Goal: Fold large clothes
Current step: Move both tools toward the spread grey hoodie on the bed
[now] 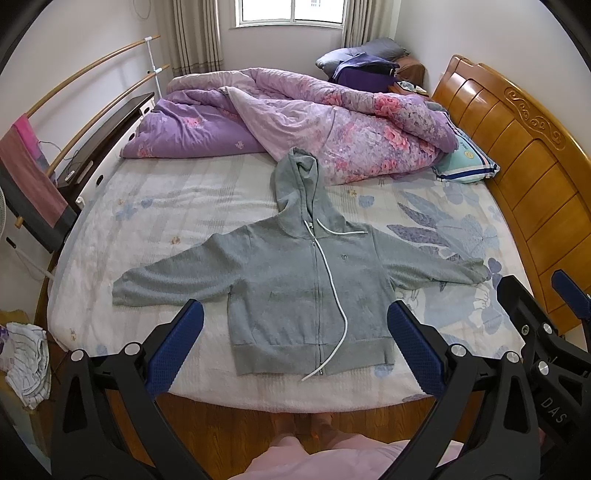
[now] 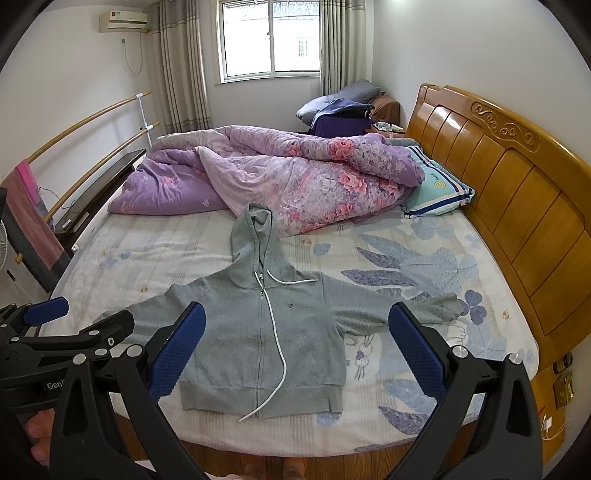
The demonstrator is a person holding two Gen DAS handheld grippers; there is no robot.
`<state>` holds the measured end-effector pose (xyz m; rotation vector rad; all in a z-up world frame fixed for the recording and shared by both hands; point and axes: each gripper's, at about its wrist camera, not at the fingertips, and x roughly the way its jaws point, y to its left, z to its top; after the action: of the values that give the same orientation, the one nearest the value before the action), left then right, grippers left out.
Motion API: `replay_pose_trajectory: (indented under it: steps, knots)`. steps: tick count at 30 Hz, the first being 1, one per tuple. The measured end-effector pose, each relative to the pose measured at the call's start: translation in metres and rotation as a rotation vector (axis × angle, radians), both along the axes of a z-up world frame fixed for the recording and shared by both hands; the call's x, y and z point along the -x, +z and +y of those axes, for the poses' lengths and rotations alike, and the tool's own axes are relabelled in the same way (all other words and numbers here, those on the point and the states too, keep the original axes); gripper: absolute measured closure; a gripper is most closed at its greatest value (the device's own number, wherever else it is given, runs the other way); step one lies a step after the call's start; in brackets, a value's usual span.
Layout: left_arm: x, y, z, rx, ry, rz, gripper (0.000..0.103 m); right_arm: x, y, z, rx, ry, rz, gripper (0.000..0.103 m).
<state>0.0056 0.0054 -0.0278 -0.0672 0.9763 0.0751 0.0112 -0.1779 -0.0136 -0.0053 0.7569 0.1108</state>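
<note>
We see a bed with a pale floral sheet and a carved wooden headboard along its right edge. A rumpled purple quilt lies heaped across the far edge, a striped teal pillow tucked beside it near the headboard. Beyond, curtains flank a window, and an air conditioner hangs high on the wall.
</note>
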Motion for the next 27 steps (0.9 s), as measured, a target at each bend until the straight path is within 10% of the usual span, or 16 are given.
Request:
replay_pose_trajectory:
  steps: [27]
  knots:
    - [0.017, 0.006, 0.016, 0.015, 0.195, 0.054, 0.004, -0.024, 0.001, 0.013, -0.073, 0.246, 0.053, 0.007]
